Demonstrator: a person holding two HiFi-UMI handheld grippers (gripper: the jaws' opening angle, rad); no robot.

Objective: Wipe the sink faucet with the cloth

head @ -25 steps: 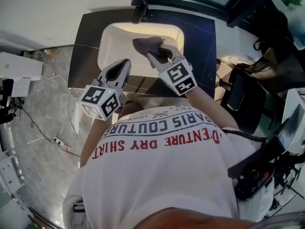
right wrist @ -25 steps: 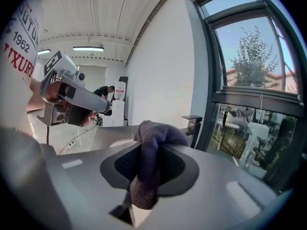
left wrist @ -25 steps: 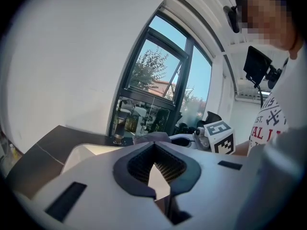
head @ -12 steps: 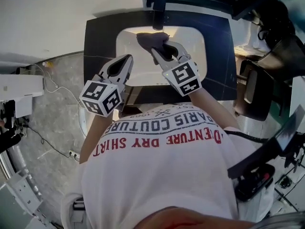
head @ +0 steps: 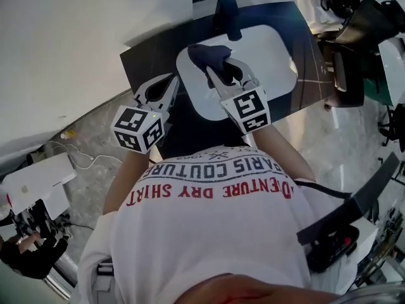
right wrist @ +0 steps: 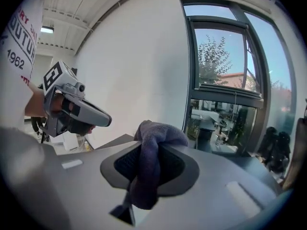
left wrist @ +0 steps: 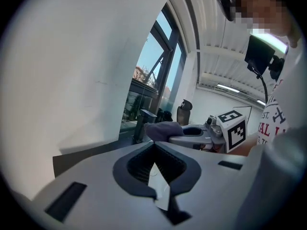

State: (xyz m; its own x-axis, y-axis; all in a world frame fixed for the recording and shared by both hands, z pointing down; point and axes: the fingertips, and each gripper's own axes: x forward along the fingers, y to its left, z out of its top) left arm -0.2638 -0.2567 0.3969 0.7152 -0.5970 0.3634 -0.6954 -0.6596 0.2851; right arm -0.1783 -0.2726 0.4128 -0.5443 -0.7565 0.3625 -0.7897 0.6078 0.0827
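Note:
A dark faucet (head: pixel 226 14) stands at the far rim of the white sink (head: pixel 266 68), which is set in a dark counter. My right gripper (head: pixel 216 68) hangs over the basin, shut on a bunched dark grey cloth (head: pixel 209 54). The cloth sits just short of the faucet; whether it touches, I cannot tell. In the right gripper view the cloth (right wrist: pixel 156 133) droops between the jaws. My left gripper (head: pixel 172 81) hovers over the sink's left edge, shut with nothing in it. The left gripper view shows its closed tips (left wrist: pixel 154 145), with the cloth (left wrist: pixel 163 128) and faucet (left wrist: pixel 141 123) beyond.
A white wall runs along the left of the counter (head: pixel 149 62). A window lies behind the faucet. Black chairs and gear (head: pixel 345 75) crowd the right side. A white box (head: pixel 38 185) and cables lie on the floor at the left. A dark bottle (left wrist: pixel 183 111) stands beyond the sink.
The head view has swung, so the sink now sits tilted and further right. The right gripper still holds the cloth, a little nearer the faucet. The left gripper stays beside it.

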